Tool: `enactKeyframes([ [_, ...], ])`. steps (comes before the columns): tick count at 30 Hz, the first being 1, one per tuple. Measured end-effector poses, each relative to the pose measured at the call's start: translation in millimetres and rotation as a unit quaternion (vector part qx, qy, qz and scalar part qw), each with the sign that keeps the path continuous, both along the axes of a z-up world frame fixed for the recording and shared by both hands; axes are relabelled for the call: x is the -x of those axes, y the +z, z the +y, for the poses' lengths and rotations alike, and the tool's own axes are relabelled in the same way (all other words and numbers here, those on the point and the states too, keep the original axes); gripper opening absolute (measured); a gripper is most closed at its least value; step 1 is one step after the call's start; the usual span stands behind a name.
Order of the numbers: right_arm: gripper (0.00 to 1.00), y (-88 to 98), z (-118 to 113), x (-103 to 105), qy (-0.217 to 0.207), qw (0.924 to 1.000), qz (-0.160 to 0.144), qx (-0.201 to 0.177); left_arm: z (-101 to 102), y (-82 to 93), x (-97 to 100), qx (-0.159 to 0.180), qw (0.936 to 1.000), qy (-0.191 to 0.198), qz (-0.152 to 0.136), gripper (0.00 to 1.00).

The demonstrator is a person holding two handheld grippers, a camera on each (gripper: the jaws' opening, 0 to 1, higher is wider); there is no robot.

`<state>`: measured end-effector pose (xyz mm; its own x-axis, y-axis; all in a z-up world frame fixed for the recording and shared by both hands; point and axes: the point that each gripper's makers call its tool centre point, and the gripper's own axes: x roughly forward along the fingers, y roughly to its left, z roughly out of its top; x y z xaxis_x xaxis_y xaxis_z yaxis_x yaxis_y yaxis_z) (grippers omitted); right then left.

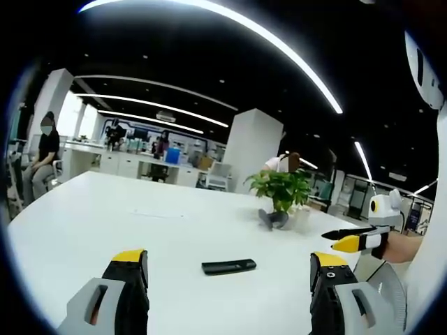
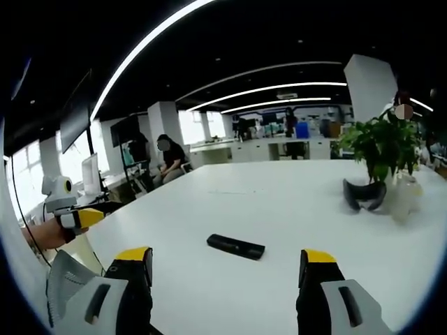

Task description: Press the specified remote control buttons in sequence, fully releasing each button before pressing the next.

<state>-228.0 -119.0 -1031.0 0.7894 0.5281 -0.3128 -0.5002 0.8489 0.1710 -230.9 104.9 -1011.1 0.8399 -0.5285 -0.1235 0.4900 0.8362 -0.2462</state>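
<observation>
Left gripper view: the left gripper (image 1: 229,269), yellow-tipped, is wide open and holds nothing. The slim black plastic remote control (image 1: 229,266) lies flat on the white table (image 1: 105,209), far of the jaws and untouched.

Right gripper view: the right gripper (image 2: 228,269) is likewise wide open, hovering near of the remote. Risk, in my judgement: a broad tip could depress two buttons or push the remote away.
</observation>
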Motion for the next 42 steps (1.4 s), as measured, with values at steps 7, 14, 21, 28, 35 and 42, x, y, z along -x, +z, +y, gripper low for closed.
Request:
enactKeyframes([
  [7, 0.86, 1.2, -0.2, -1.5, -0.002, 1.0000, -0.001, -0.001, -1.3, -0.2, -2.6, 0.000, 1.0000, -0.004, 0.001, 1.00],
  [14, 0.85, 0.4, -1.8, -1.8, -0.007, 1.0000, 0.001, -0.003, -2.9, -0.1, -5.1, 0.000, 1.0000, -0.009, 0.001, 1.00],
  [21, 0.85, 0.4, -1.8, -1.3, -0.011, 0.9999, 0.002, -0.006, -3.7, -1.0, -5.4, 0.000, 0.9999, -0.012, 0.003, 1.00],
  [28, 0.83, -0.7, -3.9, -0.4, -0.013, 0.9999, 0.005, -0.004, -7.0, -1.0, -5.6, 0.001, 0.9998, -0.017, 0.005, 1.00],
  [35, 0.84, -0.2, -7.1, -0.9, -0.019, 0.9998, 0.003, -0.003, -4.5, -4.3, -5.9, -0.012, 0.9997, -0.021, 0.005, 1.00],
  [42, 0.83, -0.4, -8.4, -2.2, -0.021, 0.9998, 0.002, -0.002, -3.7, -14.6, -3.7, -0.052, 0.9976, -0.044, 0.015, 1.00],
])
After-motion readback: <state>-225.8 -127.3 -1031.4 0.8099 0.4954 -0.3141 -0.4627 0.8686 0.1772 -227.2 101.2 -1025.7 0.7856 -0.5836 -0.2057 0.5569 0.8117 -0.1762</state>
